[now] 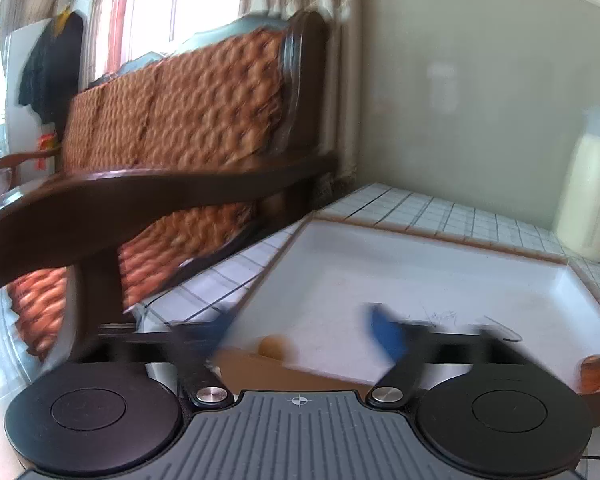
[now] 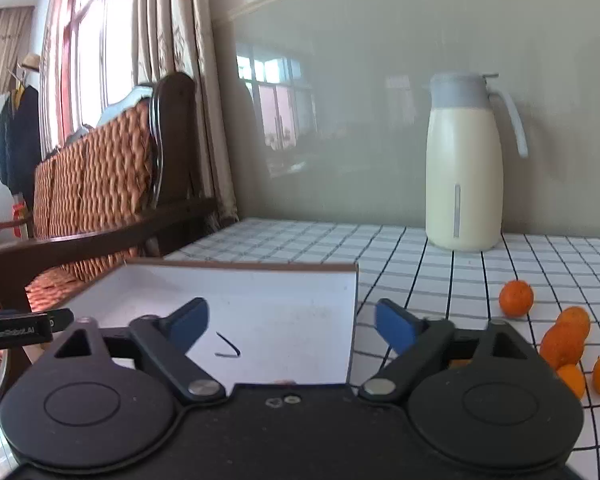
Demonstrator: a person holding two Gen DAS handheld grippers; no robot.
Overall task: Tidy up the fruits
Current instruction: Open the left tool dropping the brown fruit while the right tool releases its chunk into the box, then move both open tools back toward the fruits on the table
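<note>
Mostly small round oranges [image 2: 562, 346], bright, unpeeled.

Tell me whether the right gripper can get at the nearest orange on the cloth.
Probably yes. The right gripper is open and empty, and the oranges lie uncovered on the checked cloth to its right, outside the box, with nothing between.

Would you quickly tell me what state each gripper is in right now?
Left gripper: open, holding nothing.
Right gripper: open, holding nothing.
</note>
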